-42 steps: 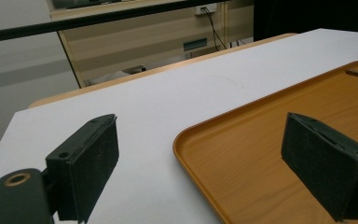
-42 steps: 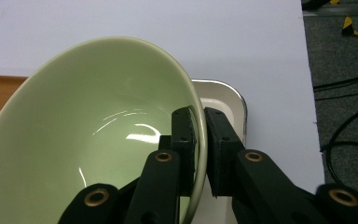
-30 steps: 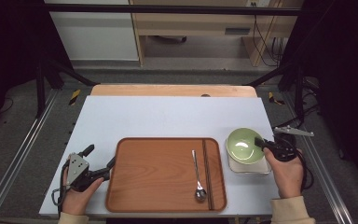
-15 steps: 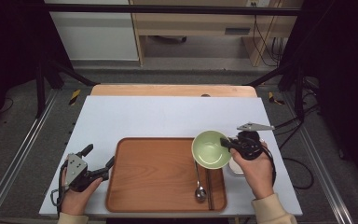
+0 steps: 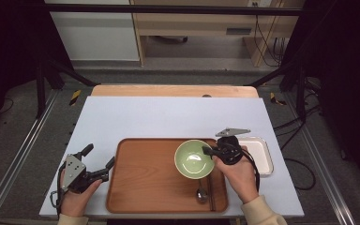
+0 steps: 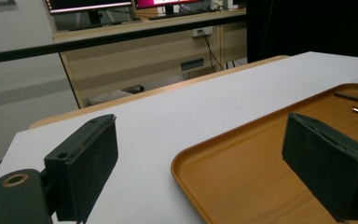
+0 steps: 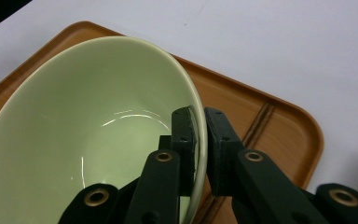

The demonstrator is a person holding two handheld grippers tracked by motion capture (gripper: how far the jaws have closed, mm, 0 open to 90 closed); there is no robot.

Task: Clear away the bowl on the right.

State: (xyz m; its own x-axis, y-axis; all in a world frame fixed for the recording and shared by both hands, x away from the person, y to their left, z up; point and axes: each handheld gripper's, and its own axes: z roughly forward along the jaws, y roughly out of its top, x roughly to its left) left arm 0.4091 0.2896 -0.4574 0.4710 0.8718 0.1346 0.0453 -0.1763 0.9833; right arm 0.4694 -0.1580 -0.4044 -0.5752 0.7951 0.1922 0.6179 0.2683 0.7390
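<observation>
Tray (image 5: 145,187) sits lower centre of the high view. Bowl (image 5: 194,159), pinched at its rim by the right gripper (image 5: 208,152), hangs over the tray's right part, seemingly not set down yet. White dish (image 5: 261,157) at right is bare. Spoon (image 5: 200,194) lies on the tray under the bowl. Left gripper (image 5: 98,161) idles wide apart, lower left. Left to do: lower, release.

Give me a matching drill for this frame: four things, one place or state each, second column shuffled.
1. bowl
2. spoon
3. white tray
4. left tongs

a. open, at the wooden tray's left edge
b. lying on the wooden tray
c. on the table, right of the wooden tray
d. rim pinched in the right tongs

Pairs: 1-d, 2-b, 3-c, 4-a
</observation>
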